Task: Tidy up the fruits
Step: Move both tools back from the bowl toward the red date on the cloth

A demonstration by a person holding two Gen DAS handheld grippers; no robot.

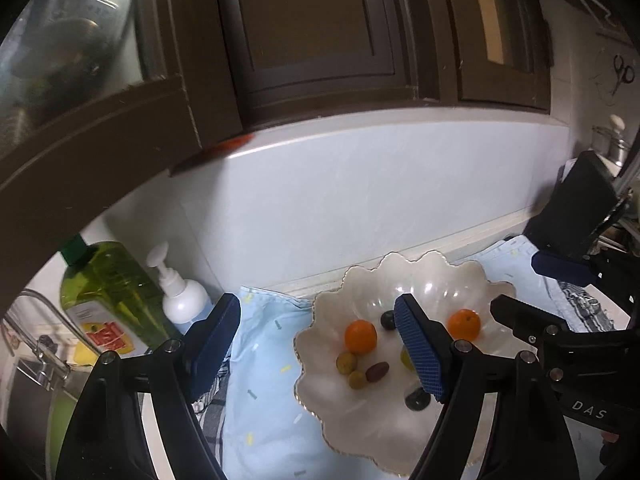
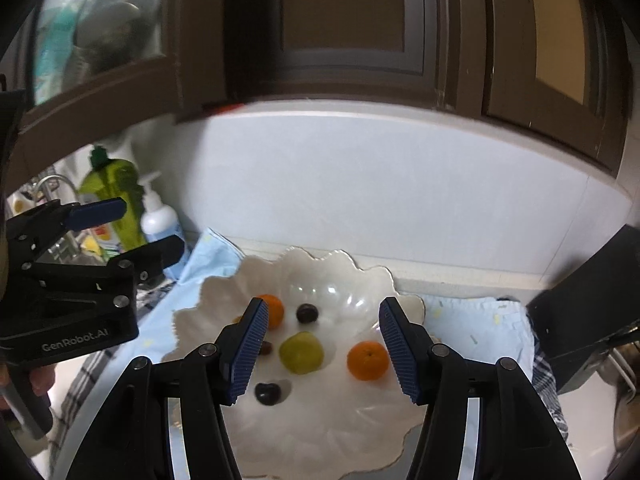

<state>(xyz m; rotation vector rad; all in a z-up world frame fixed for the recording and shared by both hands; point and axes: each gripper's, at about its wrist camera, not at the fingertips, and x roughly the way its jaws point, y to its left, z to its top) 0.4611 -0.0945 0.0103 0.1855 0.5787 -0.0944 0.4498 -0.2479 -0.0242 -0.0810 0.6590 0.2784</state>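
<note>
Both grippers hover above a white scalloped bowl (image 2: 304, 276) that sits on a light blue cloth (image 1: 264, 360) spread over the surface.

Left gripper (image 1: 320, 350): jaws wide apart, nothing between them. In its own view its right finger overlaps the bowl interior; its left finger is over the cloth, near the bottles. In the right wrist view it appears at the left edge (image 2: 140, 228), beside and apart from the bowl.

Right gripper (image 2: 322, 346): jaws wide apart, nothing gripped. It is positioned over the bowl, with a green fruit (image 2: 301, 352) and one orange fruit (image 2: 368, 361) lying on the bowl floor in the gap between the fingers.

Fruit, all inside the bowl:
- a second orange fruit (image 1: 361, 336), toward the left side of the bowl
- two small olive-green fruits (image 1: 346, 362), touching or nearly touching each other
- a brownish oblong fruit (image 1: 377, 371) just beside them
- a dark round fruit (image 2: 307, 313) toward the back
- a dark fruit (image 2: 268, 393) toward the front

Surroundings: a green bottle (image 1: 106, 292) and a white pump bottle (image 1: 184, 300) stand against the pale wall left of the cloth. Dark brown cabinets (image 1: 312, 32) hang above. A black object (image 2: 592, 300) stands at the right end of the surface.
</note>
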